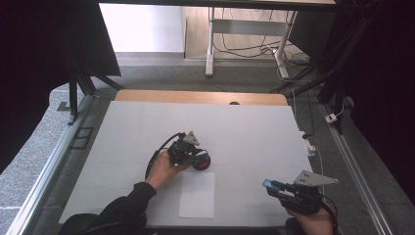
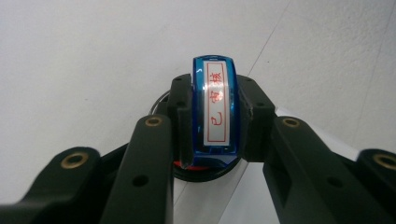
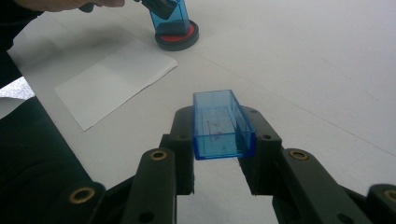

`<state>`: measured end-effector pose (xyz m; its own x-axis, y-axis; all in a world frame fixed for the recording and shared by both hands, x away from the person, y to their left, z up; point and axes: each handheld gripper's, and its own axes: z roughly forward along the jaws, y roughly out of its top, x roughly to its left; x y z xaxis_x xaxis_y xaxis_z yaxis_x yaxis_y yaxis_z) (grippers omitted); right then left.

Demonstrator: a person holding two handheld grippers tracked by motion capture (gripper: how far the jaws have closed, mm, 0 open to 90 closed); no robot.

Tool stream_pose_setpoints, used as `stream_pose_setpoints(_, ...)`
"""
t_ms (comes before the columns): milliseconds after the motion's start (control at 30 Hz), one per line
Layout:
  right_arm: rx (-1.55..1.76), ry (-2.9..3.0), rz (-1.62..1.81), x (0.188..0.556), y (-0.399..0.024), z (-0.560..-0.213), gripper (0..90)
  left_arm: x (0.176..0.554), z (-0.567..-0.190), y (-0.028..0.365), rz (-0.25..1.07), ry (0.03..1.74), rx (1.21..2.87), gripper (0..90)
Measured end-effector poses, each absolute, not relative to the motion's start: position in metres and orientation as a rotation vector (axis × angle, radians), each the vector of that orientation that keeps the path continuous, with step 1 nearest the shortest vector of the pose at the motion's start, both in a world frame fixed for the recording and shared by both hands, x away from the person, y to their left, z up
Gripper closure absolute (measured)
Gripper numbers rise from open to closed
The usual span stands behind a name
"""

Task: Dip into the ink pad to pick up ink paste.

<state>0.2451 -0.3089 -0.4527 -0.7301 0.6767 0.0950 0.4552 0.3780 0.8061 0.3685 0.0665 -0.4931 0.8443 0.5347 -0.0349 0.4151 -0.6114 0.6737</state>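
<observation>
My left gripper (image 2: 215,122) is shut on a blue stamp (image 2: 215,109) whose white label carries red characters. The stamp stands on a round black ink pad with a red face (image 2: 205,173), seen near mid-table as the ink pad (image 1: 202,163) under the left gripper (image 1: 192,154). My right gripper (image 3: 219,140) is shut on a clear blue rectangular cap (image 3: 222,125) and hovers over the table's near right part, where the cap (image 1: 269,185) sticks out to the left. The right gripper view also catches the stamp (image 3: 169,16) on the pad (image 3: 177,38) farther off.
A white sheet of paper (image 1: 197,195) lies flat near the front edge, just below the pad, also seen as the paper (image 3: 116,79). The white table cover (image 1: 147,127) ends at a wooden strip (image 1: 200,96) at the back. Metal rails and cables (image 1: 313,147) run along the sides.
</observation>
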Motion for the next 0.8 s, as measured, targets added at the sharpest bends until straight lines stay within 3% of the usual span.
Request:
stream_pose_setpoints(300, 1.002, 2.389, 1.285, 0.245, -0.309, -0.453, 68.6, 0.376, -0.497, 0.076, 0.118, 0.729, 2.247, 70.4)
stream_pose_setpoints(800, 1.003, 2.392, 1.283, 0.245, -0.309, -0.453, 68.6, 0.375, -0.496, 0.075, 0.141, 0.705, 2.257, 70.0)
